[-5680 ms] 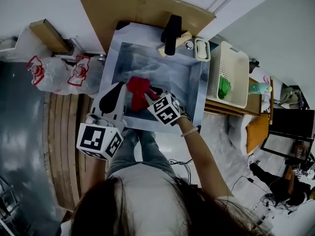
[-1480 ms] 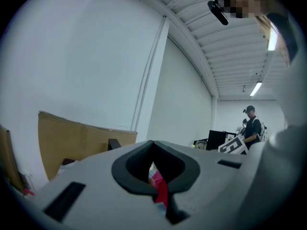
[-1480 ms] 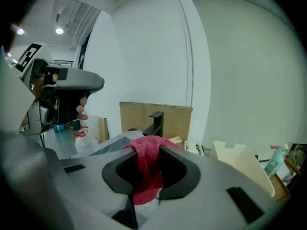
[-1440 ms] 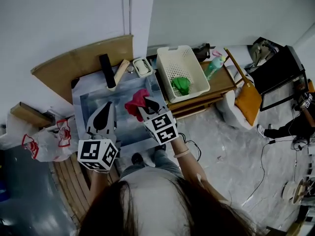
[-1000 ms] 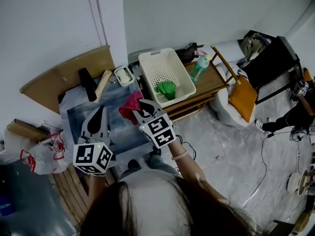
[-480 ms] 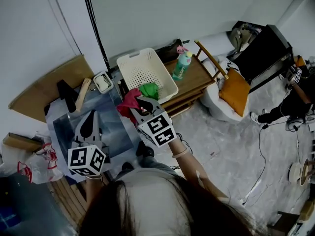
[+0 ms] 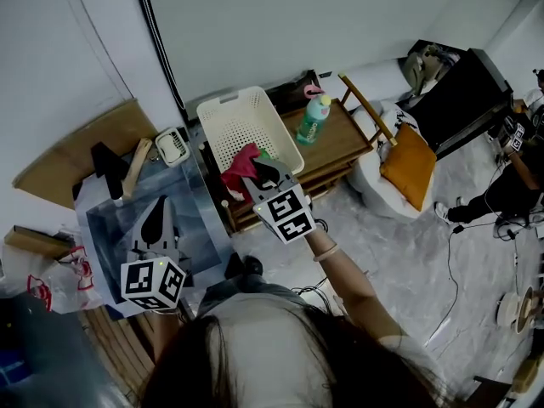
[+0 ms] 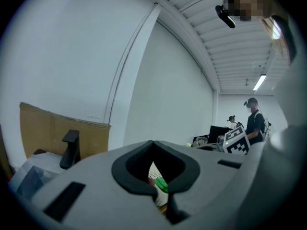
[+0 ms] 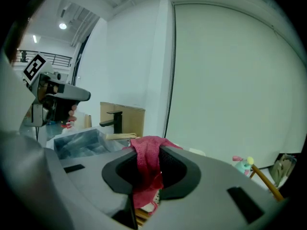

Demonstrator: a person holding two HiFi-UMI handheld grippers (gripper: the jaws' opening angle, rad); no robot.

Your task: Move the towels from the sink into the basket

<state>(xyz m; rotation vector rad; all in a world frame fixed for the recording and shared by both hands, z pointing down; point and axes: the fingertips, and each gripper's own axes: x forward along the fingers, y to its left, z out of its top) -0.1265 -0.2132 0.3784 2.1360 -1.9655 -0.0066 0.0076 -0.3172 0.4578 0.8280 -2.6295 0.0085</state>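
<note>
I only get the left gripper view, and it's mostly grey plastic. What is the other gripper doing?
Observer: The right gripper is clamped on a red towel.
Operator: Where is that towel hanging?
Observer: In the head view it lines up over the near end of the white basket.
Operator: And where is my gripper?
Observer: The head view puts the left gripper above the sink, well apart from the basket.
</note>
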